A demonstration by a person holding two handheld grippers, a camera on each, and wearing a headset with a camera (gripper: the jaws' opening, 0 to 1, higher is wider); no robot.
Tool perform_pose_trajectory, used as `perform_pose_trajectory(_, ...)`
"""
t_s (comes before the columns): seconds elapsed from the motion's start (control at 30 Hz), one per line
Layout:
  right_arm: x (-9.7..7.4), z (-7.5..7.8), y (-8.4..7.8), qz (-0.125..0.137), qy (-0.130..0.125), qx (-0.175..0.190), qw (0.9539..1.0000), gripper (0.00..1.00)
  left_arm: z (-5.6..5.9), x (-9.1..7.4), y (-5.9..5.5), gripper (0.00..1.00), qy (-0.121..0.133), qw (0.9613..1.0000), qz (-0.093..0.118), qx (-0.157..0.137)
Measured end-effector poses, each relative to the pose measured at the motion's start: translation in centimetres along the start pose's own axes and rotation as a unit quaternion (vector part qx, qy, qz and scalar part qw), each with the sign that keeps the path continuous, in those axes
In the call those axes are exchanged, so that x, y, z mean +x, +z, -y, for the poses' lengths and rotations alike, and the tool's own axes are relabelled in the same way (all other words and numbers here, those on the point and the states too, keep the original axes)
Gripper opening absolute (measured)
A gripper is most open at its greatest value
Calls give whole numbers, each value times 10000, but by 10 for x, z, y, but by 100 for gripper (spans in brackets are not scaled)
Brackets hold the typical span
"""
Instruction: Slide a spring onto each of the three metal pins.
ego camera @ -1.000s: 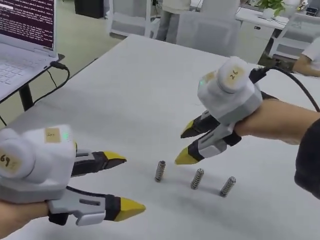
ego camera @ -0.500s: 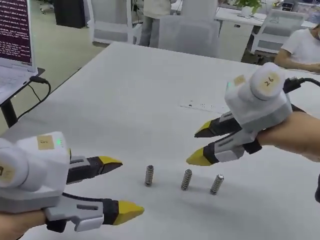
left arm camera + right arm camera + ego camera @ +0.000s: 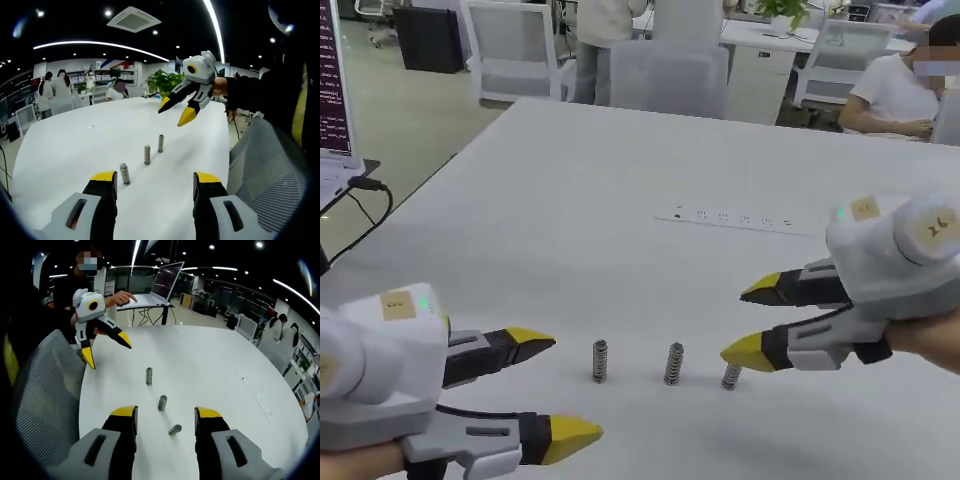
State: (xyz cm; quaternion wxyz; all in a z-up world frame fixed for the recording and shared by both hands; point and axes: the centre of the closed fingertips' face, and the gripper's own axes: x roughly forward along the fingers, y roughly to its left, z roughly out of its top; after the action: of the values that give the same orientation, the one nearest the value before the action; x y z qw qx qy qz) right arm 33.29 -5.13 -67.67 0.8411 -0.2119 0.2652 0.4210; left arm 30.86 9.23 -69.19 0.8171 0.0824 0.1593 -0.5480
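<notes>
Three small metal springs stand in a row on the white table (image 3: 620, 190): a left spring (image 3: 600, 361), a middle spring (image 3: 674, 364) and a right spring (image 3: 731, 376), which leans a little. My left gripper (image 3: 555, 390) hovers open at the near left, a hand's width short of the row. In the left gripper view the row runs from the nearest spring (image 3: 124, 173) to the farthest (image 3: 161, 143). My right gripper (image 3: 752, 322) is open too, its lower yellow tip just above the right spring. The right gripper view has that leaning spring (image 3: 175, 429) between its jaws. Neither gripper holds anything.
A white power strip (image 3: 735, 218) lies flat on the table behind the springs. Grey office chairs (image 3: 665, 75) and seated people are beyond the far edge. A cable (image 3: 365, 195) hangs off the left side, and a grey mesh chair back (image 3: 45, 405) is close to the near edge.
The head camera has tilted up. My right gripper has drawn back to the right, from over the left spring to beside the right one. The left gripper and springs have stayed put.
</notes>
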Motion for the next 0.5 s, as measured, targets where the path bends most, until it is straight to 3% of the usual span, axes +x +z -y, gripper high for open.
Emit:
perform_pose_trajectory(0.2,-13,-1,-15,133,-142,184,9996,44,1,0,-2,57,-1,10000,-16,-45)
perform_pose_trajectory(0.5,-20,-10,-34,263,-289,399,9984,49,0,-1,-2,57,39,9999,17,-91)
